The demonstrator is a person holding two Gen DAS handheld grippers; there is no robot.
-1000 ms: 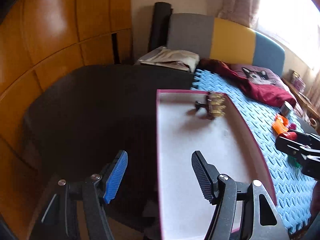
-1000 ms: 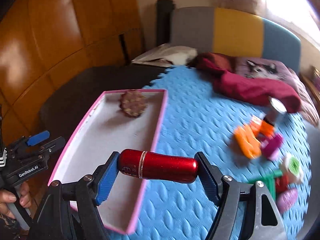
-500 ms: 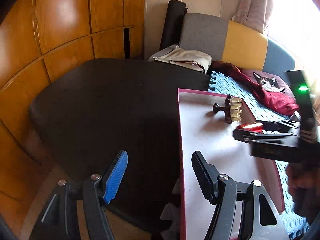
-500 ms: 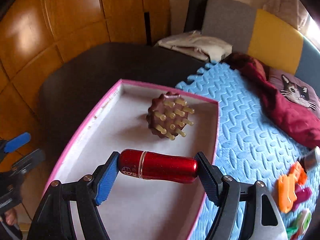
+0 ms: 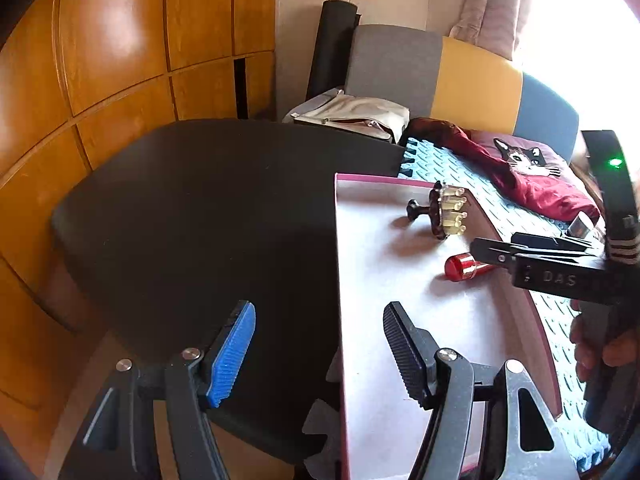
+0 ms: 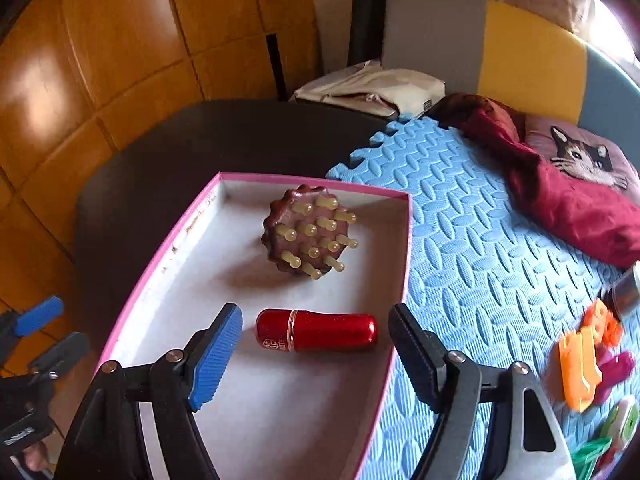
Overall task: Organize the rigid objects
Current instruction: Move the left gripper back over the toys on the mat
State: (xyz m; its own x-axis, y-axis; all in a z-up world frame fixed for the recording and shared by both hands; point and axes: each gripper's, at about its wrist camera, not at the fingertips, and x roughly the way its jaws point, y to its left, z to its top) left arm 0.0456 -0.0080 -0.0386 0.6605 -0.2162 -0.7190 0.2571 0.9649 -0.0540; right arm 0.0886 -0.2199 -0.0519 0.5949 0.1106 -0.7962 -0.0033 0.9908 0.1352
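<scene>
A red metal tube lies on its side on the white floor of the pink-rimmed tray. My right gripper is open just above it, with a gap on each side of the tube. A brown round massager with pale pegs lies farther back in the tray. In the left wrist view the tube and massager show in the tray, with the right gripper over them. My left gripper is open and empty at the tray's near left edge.
The tray sits where a black table meets a blue foam mat. Orange, magenta and green plastic pieces and a silver item lie at the mat's right. A red cloth with a cat cushion lies behind.
My right gripper carried the red tube over the tray, lowered it and opened; the tube now lies free on the tray floor. The left gripper stayed open by the tray.
</scene>
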